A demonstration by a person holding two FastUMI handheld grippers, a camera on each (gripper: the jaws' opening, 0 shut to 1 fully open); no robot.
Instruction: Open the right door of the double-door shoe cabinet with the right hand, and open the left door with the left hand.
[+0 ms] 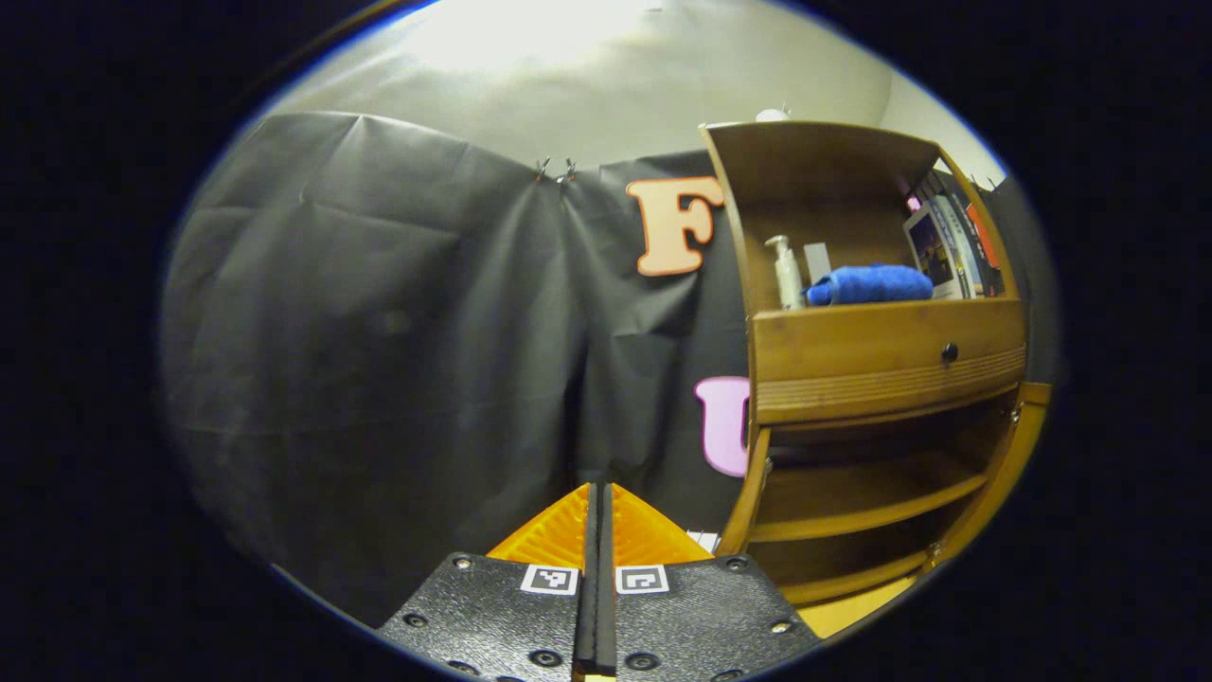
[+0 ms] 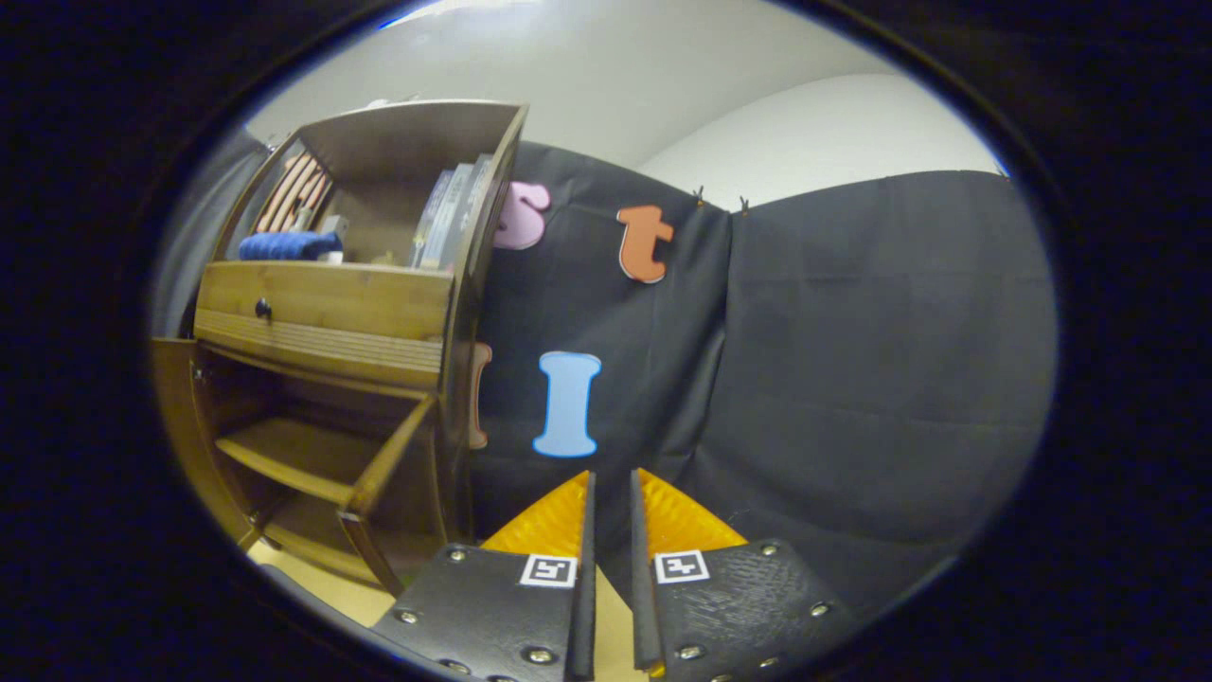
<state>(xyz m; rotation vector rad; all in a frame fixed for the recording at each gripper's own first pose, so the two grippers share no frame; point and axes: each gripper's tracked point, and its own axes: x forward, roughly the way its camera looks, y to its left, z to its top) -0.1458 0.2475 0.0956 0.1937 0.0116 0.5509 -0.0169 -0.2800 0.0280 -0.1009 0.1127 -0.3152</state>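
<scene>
Left gripper: fingers pressed flat together, no gap, nothing between them, aimed at black cloth wall. Well apart from cabinet.

From left gripper view: shoe cabinet at 3 o'clock, wooden, standing against the cloth. Lower section open, bare shelves exposed. Left door seen edge-on at the near side of the opening, swung out; right door swung out at the far side. Drawer with dark knob above the shelves, closed. Open top compartment above drawer: pump bottle at its left, rolled blue towel just beside it, books leaning at right.

Right gripper: fingers nearly together, thin slit between them, nothing held, aimed at cloth wall. Well apart from cabinet.

From right gripper view: cabinet at 9 o'clock. Right door swung outward toward the camera, seen near edge-on; left door open at the far side, at 8 to 9 o'clock. Shelves inside visible. Drawer and knob above, blue towel on top level at 10 o'clock, books upright to its right. Pale floor at 7 o'clock under the cabinet.
</scene>
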